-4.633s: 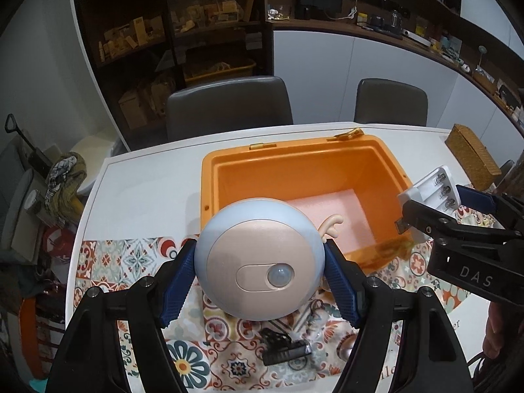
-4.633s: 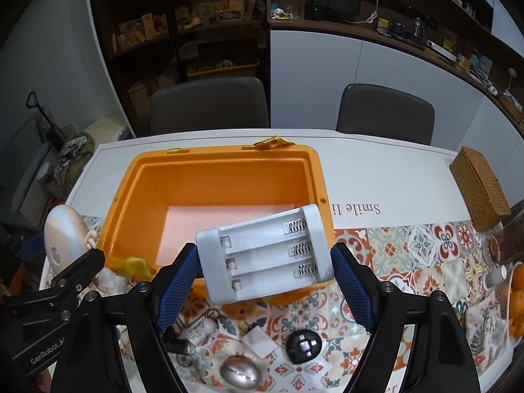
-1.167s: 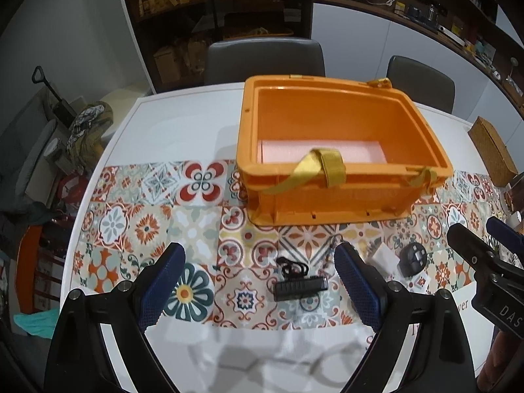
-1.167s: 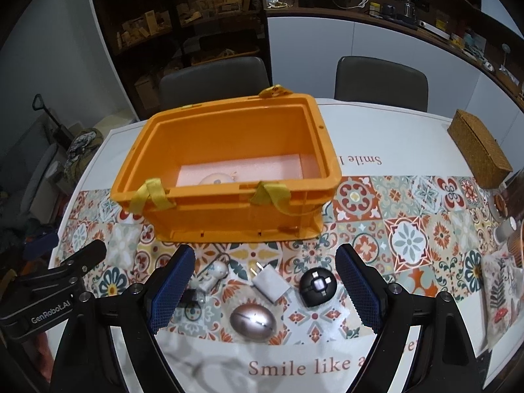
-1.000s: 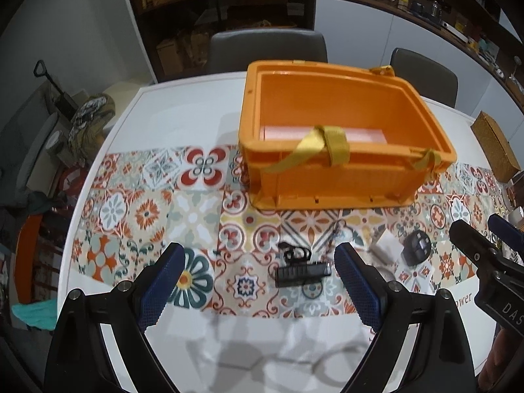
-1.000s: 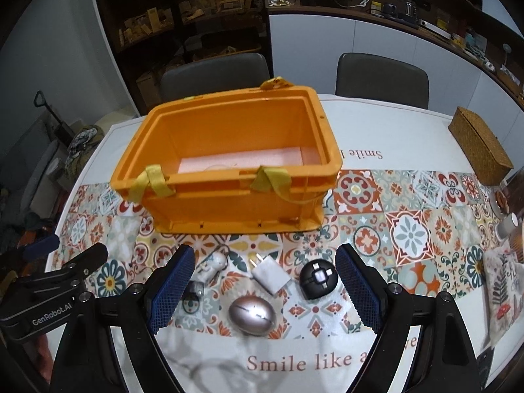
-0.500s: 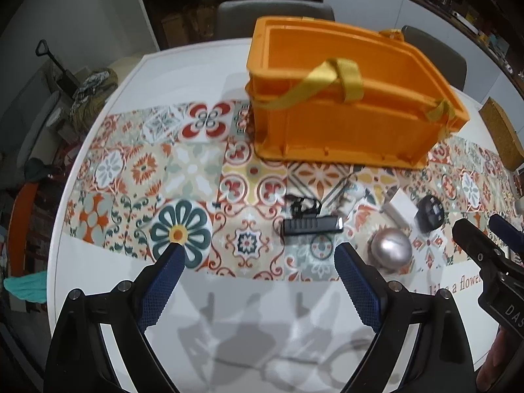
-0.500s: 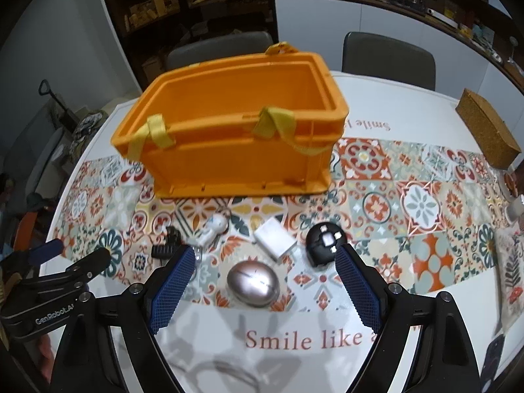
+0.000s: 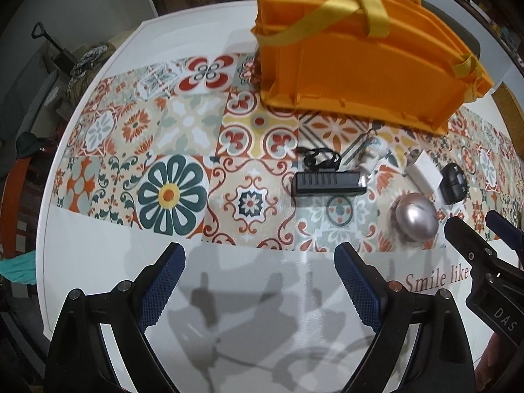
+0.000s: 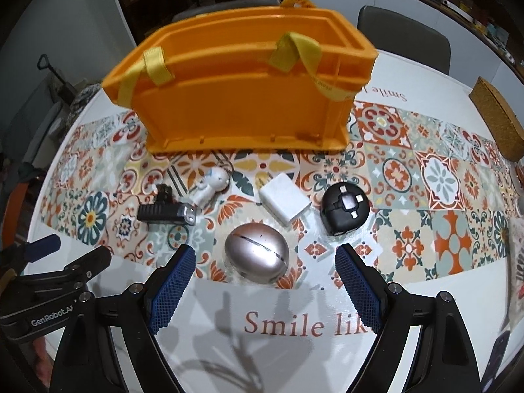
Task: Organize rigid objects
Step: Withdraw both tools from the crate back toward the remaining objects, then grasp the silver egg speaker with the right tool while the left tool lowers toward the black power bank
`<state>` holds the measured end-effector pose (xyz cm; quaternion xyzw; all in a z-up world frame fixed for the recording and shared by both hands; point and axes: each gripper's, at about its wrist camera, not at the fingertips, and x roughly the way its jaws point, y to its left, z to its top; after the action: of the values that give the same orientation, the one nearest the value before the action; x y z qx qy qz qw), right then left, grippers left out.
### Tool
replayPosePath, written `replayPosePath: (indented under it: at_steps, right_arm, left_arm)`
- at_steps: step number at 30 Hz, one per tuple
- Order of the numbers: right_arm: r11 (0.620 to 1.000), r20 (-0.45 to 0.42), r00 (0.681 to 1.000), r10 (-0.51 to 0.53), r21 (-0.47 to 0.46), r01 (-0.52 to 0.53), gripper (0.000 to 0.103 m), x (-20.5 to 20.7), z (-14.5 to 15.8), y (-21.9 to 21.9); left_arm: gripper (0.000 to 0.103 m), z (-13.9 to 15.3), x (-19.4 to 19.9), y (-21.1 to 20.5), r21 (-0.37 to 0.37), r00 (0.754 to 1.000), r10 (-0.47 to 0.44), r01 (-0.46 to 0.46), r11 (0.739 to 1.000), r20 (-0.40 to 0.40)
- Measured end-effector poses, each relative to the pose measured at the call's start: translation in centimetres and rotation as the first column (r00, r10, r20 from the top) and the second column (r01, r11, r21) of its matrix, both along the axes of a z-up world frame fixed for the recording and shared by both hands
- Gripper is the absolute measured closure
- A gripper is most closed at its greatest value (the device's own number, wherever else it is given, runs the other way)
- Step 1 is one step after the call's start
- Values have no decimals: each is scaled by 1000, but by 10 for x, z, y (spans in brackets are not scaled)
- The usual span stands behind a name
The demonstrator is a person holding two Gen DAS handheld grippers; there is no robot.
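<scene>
An orange crate [image 9: 360, 65] [image 10: 242, 98] with yellow straps stands at the back of the tiled runner. In front of it lie a black ribbed bar [image 9: 327, 184] [image 10: 163, 213], a small white figure [image 10: 211, 186], a white plug block [image 9: 422, 173] [image 10: 285, 201], a round black gadget [image 9: 453, 183] [image 10: 345, 208] and a silver egg-shaped case [image 9: 416, 221] [image 10: 257, 252]. My left gripper [image 9: 258, 262] hangs open over bare tabletop, nearer than the black bar. My right gripper [image 10: 265, 262] is open, its blue pads either side of the silver case, apart from it.
A woven box [image 10: 497, 121] sits at the table's far right. Grey chairs [image 10: 402, 36] stand behind the table. The white table [image 10: 229, 344] carries red lettering near its front edge. Each view shows the other gripper at its side.
Both grippers have sunk toward the table and tipped further down. The crate's inside has dropped out of sight and the small objects loom larger. Jaw widths are unchanged.
</scene>
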<state>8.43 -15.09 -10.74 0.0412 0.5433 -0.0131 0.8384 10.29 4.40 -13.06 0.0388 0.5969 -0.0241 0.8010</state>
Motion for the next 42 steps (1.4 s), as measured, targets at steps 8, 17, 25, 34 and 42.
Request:
replayPosePath:
  at_steps: [8, 17, 25, 34, 42]
  right_arm:
    - [1000, -59, 998, 5, 0, -5, 16, 9, -31, 0]
    - [1000, -89, 996, 14, -2, -15, 16, 21, -52, 2]
    - [1000, -121, 992, 22, -11, -24, 16, 36, -70, 5]
    - [999, -114, 993, 29, -10, -31, 25, 39, -79, 13]
    - [998, -92, 994, 58, -34, -62, 41, 39, -78, 20]
  left_arm:
    - [9, -22, 5, -4, 14, 999, 0, 1, 1000, -42]
    - [9, -39, 14, -6, 24, 998, 1, 0, 1000, -68]
    - [9, -48, 15, -2, 24, 995, 15, -13, 1000, -95]
    - [9, -52, 17, 0, 26, 996, 18, -15, 1000, -92]
    - [9, -56, 17, 1, -5, 995, 17, -18, 1000, -99]
